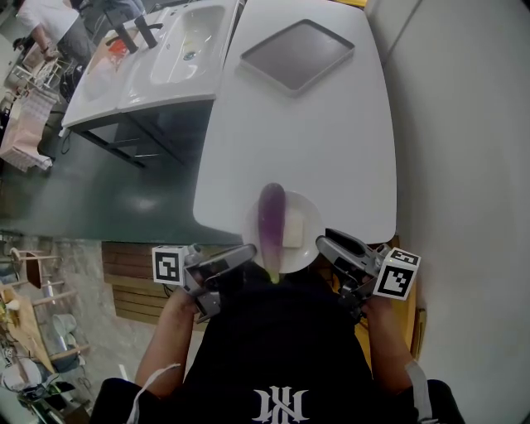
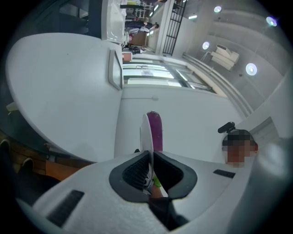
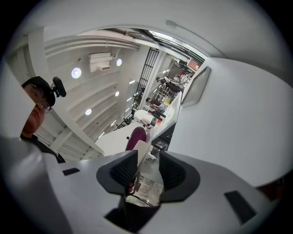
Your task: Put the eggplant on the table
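A purple eggplant (image 1: 272,217) with a green stem lies on a white plate (image 1: 313,215) beside a white block (image 1: 293,229), at the near edge of the white table (image 1: 331,141). My left gripper (image 1: 248,252) is shut on the plate's left rim. In the left gripper view that rim (image 2: 146,132) runs edge-on between the pads, and the eggplant (image 2: 154,130) shows beyond it. My right gripper (image 1: 325,242) sits at the plate's right side with its jaws apart. In the right gripper view the plate's edge (image 3: 141,148) lies near the left pad, unpressed, with the eggplant (image 3: 136,137) behind it.
A grey tray (image 1: 298,55) lies at the table's far end. Left of the table stands a white sink unit (image 1: 178,50) with dark floor between them. A person (image 1: 50,25) is at the far left. A white wall runs along the right.
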